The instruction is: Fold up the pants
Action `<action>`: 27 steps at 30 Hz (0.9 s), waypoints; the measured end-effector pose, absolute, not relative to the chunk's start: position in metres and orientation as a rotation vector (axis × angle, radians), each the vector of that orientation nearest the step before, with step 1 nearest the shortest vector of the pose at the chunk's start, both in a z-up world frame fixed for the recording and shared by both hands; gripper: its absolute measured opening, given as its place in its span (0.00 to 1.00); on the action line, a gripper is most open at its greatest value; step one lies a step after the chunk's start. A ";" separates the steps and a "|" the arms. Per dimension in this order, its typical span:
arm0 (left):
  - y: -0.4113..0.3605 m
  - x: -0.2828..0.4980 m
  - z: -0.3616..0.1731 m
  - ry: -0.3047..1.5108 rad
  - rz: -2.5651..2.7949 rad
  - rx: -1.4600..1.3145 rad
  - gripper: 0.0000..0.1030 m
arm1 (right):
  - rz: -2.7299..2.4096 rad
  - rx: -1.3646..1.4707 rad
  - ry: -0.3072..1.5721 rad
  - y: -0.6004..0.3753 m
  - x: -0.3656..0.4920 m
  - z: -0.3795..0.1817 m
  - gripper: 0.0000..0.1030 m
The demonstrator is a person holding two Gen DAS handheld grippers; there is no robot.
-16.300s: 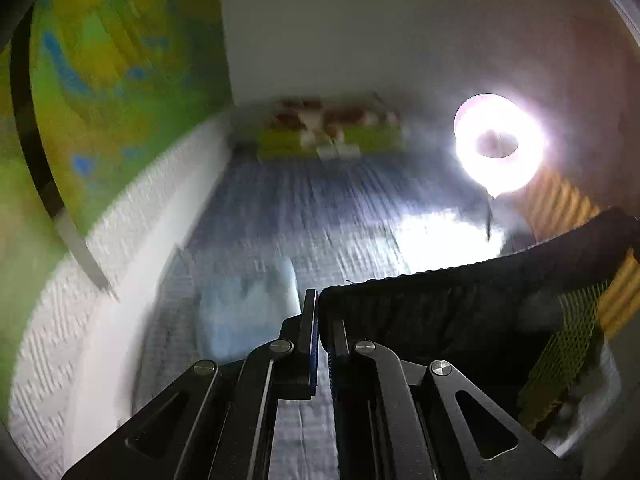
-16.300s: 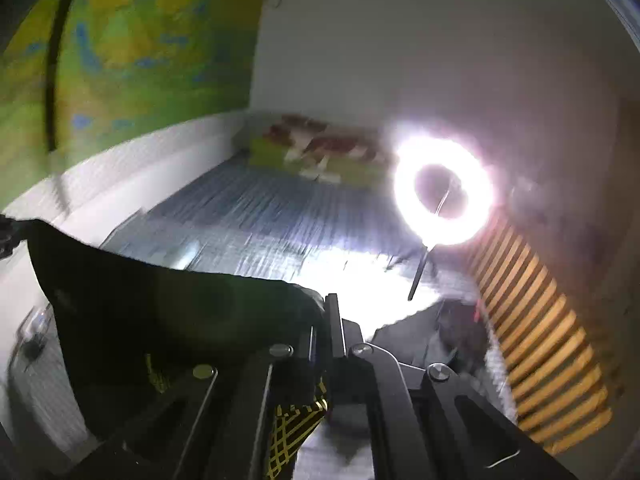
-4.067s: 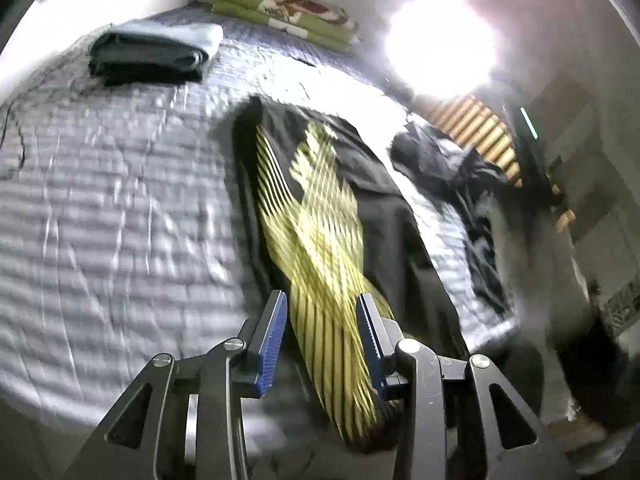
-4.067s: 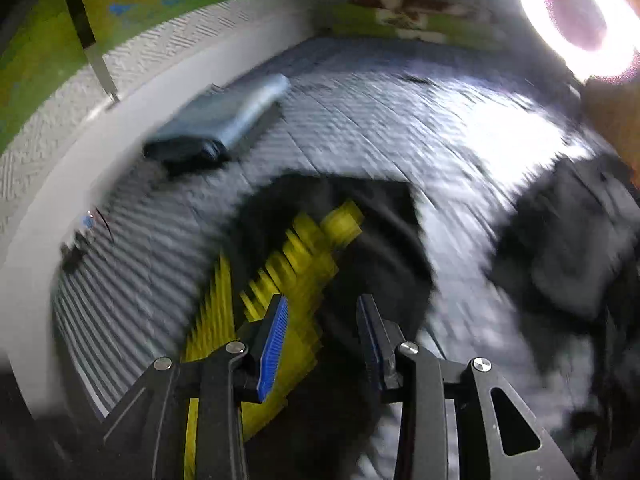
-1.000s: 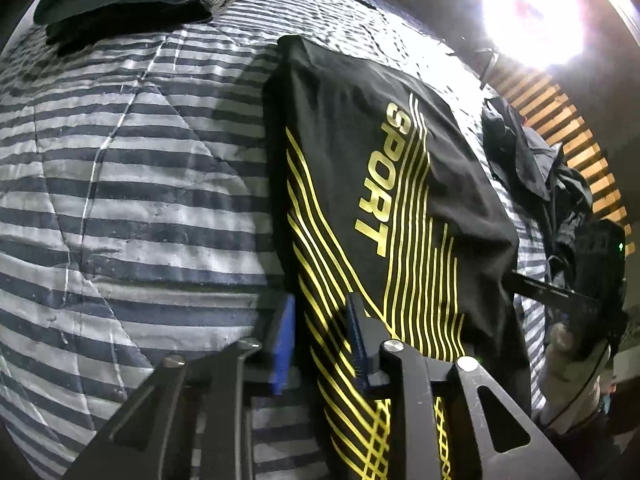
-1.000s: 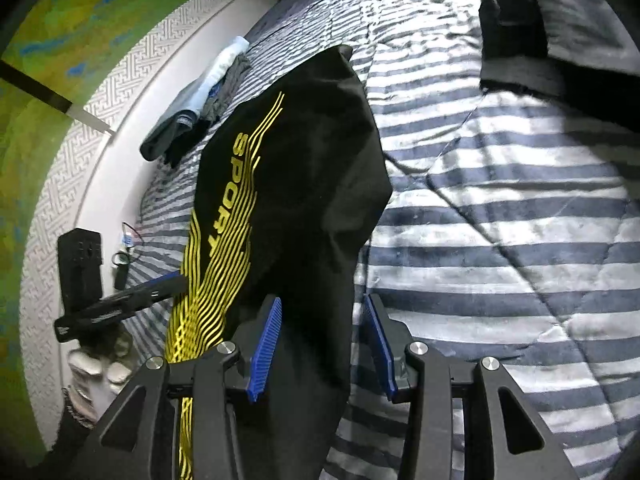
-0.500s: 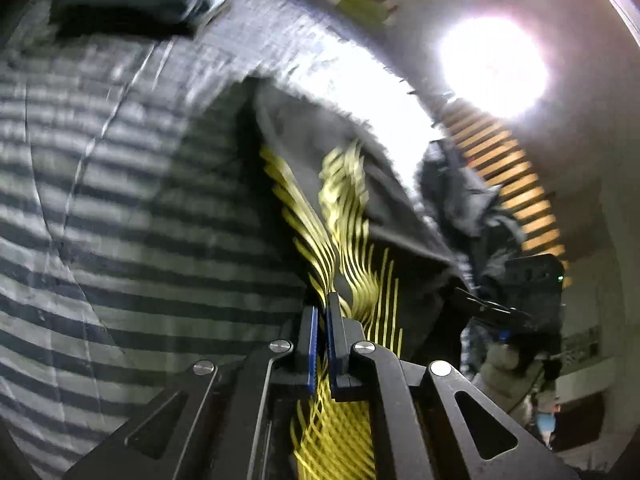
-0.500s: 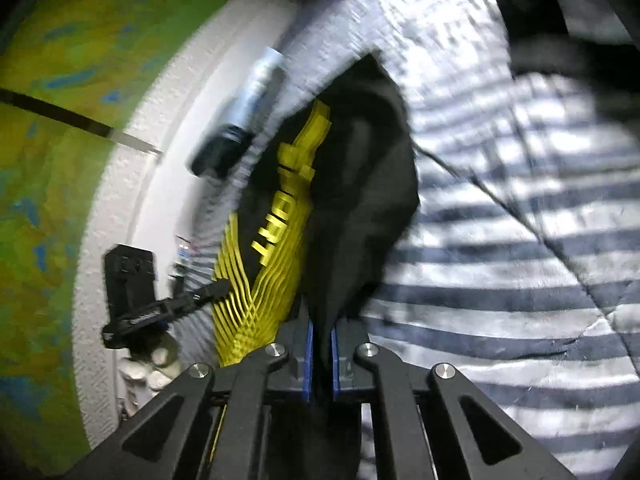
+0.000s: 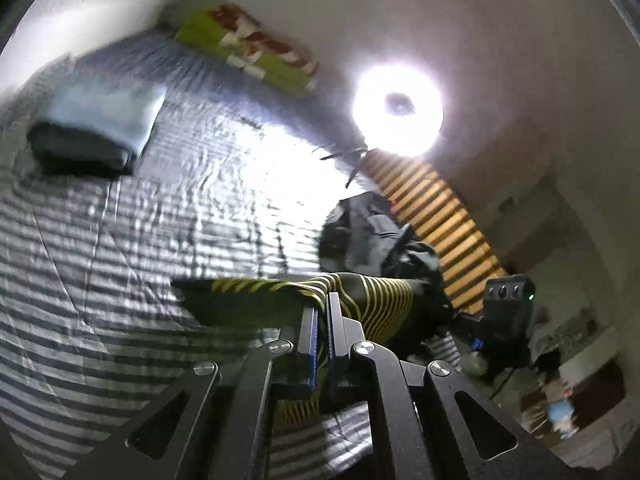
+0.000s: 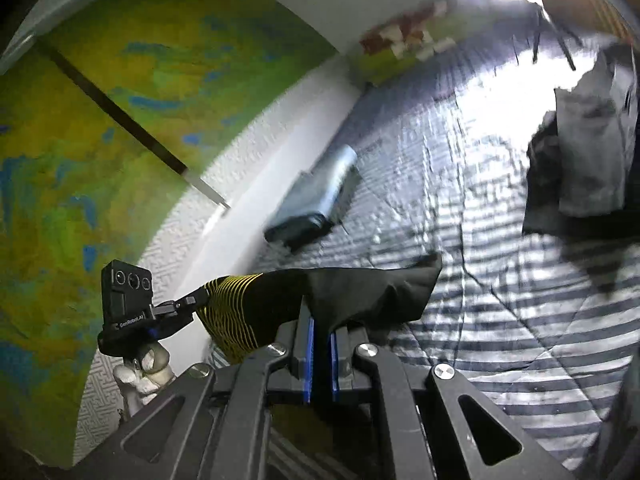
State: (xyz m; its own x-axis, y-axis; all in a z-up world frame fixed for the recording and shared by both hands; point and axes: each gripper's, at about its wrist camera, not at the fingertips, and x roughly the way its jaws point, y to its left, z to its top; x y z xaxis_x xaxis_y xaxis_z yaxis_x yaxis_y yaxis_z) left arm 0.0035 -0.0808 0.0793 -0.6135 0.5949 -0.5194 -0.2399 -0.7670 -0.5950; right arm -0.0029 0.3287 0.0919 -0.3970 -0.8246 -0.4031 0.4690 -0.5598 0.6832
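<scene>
Striped bedcover stretching away under a glaring ring light, green mural wall along one side, patterned pillow at the far end. Folded clothes stacked near the wall; dark heap of unfolded garments lying towards the slatted side.

Big change against a second ago: black pants with yellow stripes no longer spread flat on the bed but lifted off it, hanging as a taut band between both tools. Left hand-held gripper clamped tight on the yellow-striped edge, pads pressed together over the cloth. Right hand-held gripper likewise pinched shut on the plain black edge, cloth bunched above the blue pads. Jaws wide and empty a second ago, closed on fabric by the half-second mark.

Probably the near end of the garment raised for carrying over onto the far end. Grip looks secure on both sides; a sagging middle or uneven edges seem the main risk for a neat fold.
</scene>
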 end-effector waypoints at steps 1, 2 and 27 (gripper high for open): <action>-0.077 0.012 0.091 -0.639 2.371 -0.983 0.03 | -2.035 0.909 -0.586 0.333 0.007 0.107 0.05; -0.075 0.021 0.101 -0.619 2.373 -0.963 0.03 | -2.048 0.885 -0.574 0.333 0.015 0.118 0.05; -0.081 0.104 0.088 -0.590 2.321 -1.114 0.03 | -2.085 0.953 -0.512 0.333 0.106 0.116 0.05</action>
